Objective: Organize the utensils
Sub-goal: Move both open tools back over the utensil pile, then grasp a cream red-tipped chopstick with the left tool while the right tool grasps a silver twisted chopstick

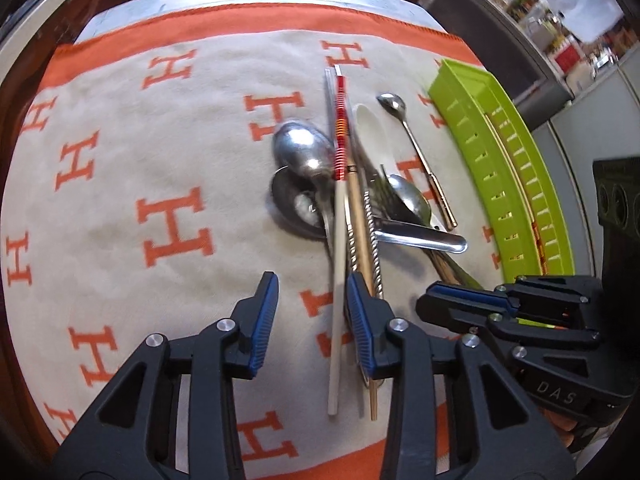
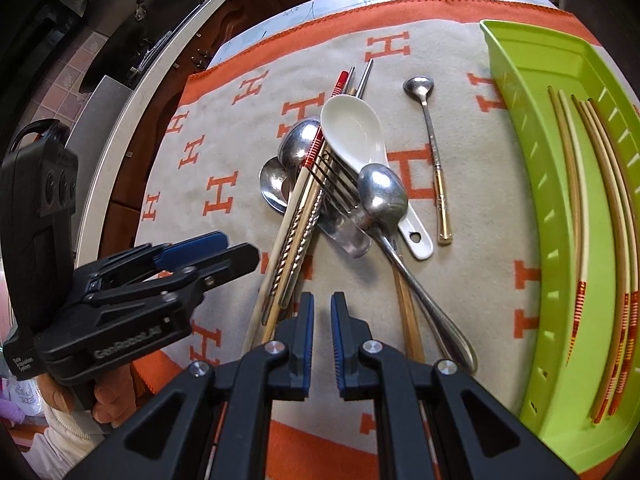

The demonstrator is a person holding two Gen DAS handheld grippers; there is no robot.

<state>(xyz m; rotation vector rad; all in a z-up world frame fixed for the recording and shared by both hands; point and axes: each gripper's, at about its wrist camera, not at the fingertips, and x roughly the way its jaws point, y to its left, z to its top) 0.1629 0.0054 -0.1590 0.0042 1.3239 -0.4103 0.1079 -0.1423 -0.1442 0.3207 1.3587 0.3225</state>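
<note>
A pile of utensils lies on the H-patterned cloth (image 1: 120,152): metal spoons (image 1: 304,148), a white ceramic spoon (image 2: 352,128), a fork (image 2: 336,180) and crossed chopsticks. My left gripper (image 1: 312,312) hovers open over the near end of the pile. A cream chopstick with a red band (image 1: 339,240) runs between its fingers, close to the right pad. A wooden chopstick (image 1: 358,220) and a twisted metal one (image 1: 370,224) pass under that finger. My right gripper (image 2: 322,320) hangs over the cloth with a narrow gap and nothing in it. The green tray (image 2: 532,160) holds several chopsticks (image 2: 580,220).
A small spoon with a gold handle (image 2: 432,148) lies apart, between the pile and the tray. The tray sits along the cloth's right side. A dark wooden table edge and a white counter rim curve round the far left. A hand (image 2: 108,396) grips the left tool.
</note>
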